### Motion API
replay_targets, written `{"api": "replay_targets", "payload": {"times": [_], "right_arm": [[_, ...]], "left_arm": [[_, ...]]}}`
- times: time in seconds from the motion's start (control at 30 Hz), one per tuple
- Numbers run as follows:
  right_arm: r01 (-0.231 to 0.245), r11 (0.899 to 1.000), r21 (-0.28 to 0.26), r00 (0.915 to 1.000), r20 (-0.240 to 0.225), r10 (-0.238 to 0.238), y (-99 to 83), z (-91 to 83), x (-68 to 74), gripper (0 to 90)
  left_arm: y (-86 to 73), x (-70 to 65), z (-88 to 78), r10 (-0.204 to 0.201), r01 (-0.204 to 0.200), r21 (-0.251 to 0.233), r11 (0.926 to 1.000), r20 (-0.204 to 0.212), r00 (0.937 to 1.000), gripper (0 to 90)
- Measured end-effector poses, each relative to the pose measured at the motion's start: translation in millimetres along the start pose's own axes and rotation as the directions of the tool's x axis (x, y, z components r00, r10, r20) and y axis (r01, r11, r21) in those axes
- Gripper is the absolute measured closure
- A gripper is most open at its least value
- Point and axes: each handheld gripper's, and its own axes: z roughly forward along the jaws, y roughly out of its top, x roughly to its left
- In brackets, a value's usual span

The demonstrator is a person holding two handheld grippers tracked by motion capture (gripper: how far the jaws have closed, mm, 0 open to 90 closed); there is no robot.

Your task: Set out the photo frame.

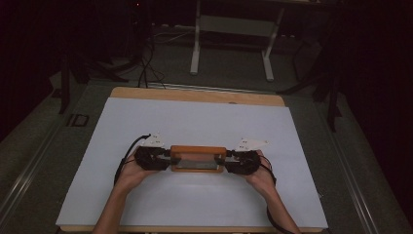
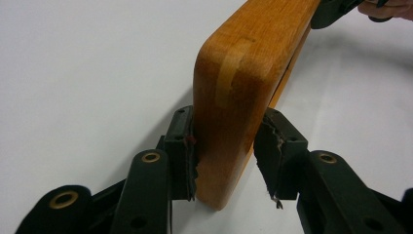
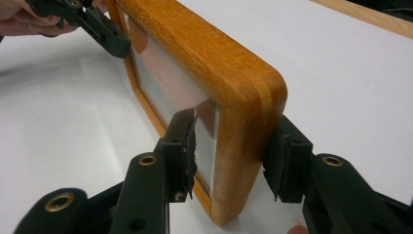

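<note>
We see the wooden frame [image 1: 197, 158] at the picture's centre, its long axis left to right. The left gripper [image 1: 152, 158] clamps its left end. The right gripper [image 1: 242, 162] clamps its right end.

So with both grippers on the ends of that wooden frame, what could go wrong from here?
1. The left gripper pinches the rounded orange-brown wooden frame low at its end; one pad looks barely seated, so it might slip.
2. The right gripper has a torn pad against the glass pane; squeezing harder could mark it.
</note>
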Motion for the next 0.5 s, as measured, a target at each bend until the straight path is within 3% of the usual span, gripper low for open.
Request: {"api": "replay_targets", "payload": {"times": [0.2,0.4,0.5], "right_arm": [[-0.037,0.999,0.003,0.9988,-0.032,0.037,0.5,-1.1,-3.1,58.3],[-0.057,0.998,0.014,0.9976,-0.038,0.058,-0.5,0.5,-7.1,58.6],[-0.08,0.997,0.009,0.9965,-0.025,0.08,-1.5,3.2,-9.1,57.4]], "left_arm": [[-0.3,4.8,-0.4,-0.075,0.075,0.004,0.9972,0.051,0.9958,61.4],[0.5,4.6,2.1,-0.08,0.08,-0.008,0.9967,0.021,0.9966,60.2],[1.0,5.2,5.7,-0.105,0.105,-0.017,0.9944,-0.009,0.9945,59.1]]}}
